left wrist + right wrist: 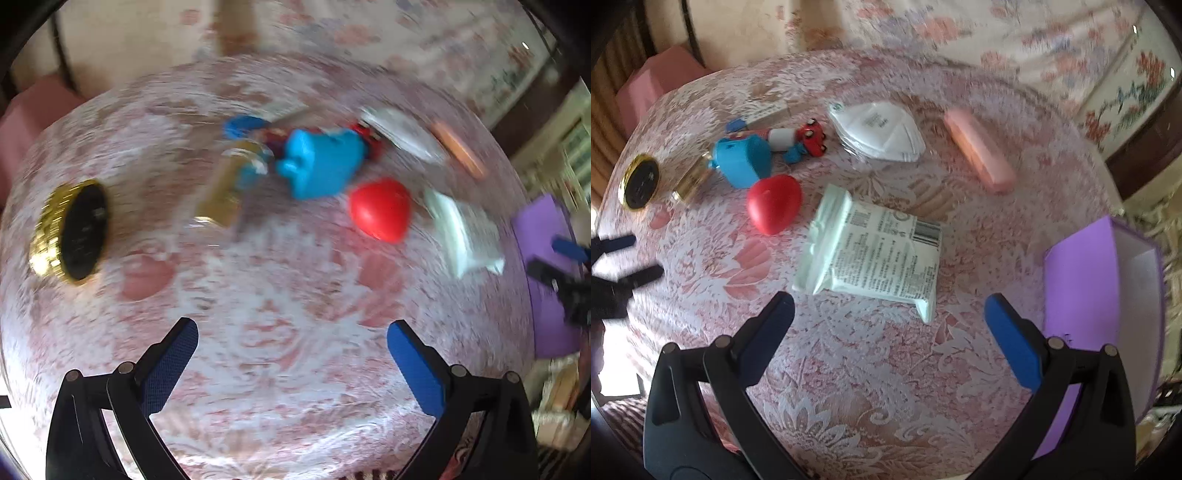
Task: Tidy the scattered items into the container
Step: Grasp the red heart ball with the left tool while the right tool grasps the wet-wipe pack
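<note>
- Left wrist view, blurred: the left gripper (pixel 291 354) hangs over bare patterned tablecloth (pixel 266 295) with its jaws spread wide and nothing between them. Ahead lie a red heart (pixel 380 208) at about 1 o'clock, a blue toy (pixel 321 162) at 12, and a gold-rimmed black disc (pixel 74 230) far out at 10. A pale green packet (pixel 461 236) sits at 2, and the purple box (pixel 546 280) shows at the 3 o'clock edge, the other gripper in front of it.
- Right wrist view: the right gripper (pixel 888 314) is likewise wide apart and holds nothing, poised just short of the packet (pixel 875 254) at 12. The box (pixel 1108 314) stands at 3 o'clock, just beside the right finger; the part of its white inside that shows is bare.
- Judged by this, most of the tidying is left: the heart (pixel 774 208), the toy (pixel 744 162), a red toy car (pixel 812 138), a white face mask (pixel 879 131), a pink case (pixel 979 155) and the disc (pixel 639 182) all lie loose on the cloth.
- Nothing blocks the path from packet to box. The toys at 11 crowd and touch one another, which may hamper a clean pinch.
</note>
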Demonstrator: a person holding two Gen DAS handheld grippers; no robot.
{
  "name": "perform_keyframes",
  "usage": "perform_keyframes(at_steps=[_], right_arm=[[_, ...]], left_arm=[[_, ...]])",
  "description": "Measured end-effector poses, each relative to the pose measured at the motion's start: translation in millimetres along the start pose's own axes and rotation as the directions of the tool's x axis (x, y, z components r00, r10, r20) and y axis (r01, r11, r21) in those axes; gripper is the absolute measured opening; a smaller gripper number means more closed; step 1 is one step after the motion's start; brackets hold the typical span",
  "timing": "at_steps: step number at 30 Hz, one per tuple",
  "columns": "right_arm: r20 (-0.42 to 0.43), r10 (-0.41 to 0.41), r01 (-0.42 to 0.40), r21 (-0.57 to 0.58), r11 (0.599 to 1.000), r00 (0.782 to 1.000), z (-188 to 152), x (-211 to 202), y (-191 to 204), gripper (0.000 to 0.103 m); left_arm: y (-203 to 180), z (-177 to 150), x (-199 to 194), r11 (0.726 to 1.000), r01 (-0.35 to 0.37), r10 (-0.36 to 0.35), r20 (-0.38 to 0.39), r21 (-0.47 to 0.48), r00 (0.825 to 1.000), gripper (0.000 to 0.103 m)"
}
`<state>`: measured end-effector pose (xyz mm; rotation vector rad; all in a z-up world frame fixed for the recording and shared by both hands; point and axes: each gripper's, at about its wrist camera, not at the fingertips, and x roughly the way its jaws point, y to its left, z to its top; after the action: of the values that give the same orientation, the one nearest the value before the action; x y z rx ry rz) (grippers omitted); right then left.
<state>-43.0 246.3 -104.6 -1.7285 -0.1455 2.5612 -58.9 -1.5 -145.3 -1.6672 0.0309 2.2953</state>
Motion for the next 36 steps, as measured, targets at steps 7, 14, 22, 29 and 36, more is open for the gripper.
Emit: perform_keyframes(at_steps=[7,14,22,29,36], right_arm=[[-0.080,0.108,-0.107,0.012,0.994,0.991,15,40,-26,0.103],[-0.136,0.231,-0.263,-0.311,0.913,0.963,49,60,-26,0.103],[-0.311,0.286,-0.421,-0.613,0.669,0.907,62,94,0,0.103],[-0.366,0.260,-0.449,-0.739,0.502,0.893,45,109,35,0.103],[-0.302,0.230,-0.378,-0.777,0.503,0.925,25,117,45,0.103]], left_arm=[[-39,16,27,0.999,0.016,-0.015,-0.027,0.051,1.000,0.103],[-63,28,52,0.999,0.008,-0.006,-0.042,0.050,0.999,0.103],[-63,38,70,0.997,-0.069,0.067,-0.047,-0.036,0.997,0.103],[-64,44,75,0.992,-0.072,0.070,-0.027,-0.106,0.997,0.103],[-67,49,79,0.985,-0.088,0.088,-0.010,-0.150,0.996,0.103]])
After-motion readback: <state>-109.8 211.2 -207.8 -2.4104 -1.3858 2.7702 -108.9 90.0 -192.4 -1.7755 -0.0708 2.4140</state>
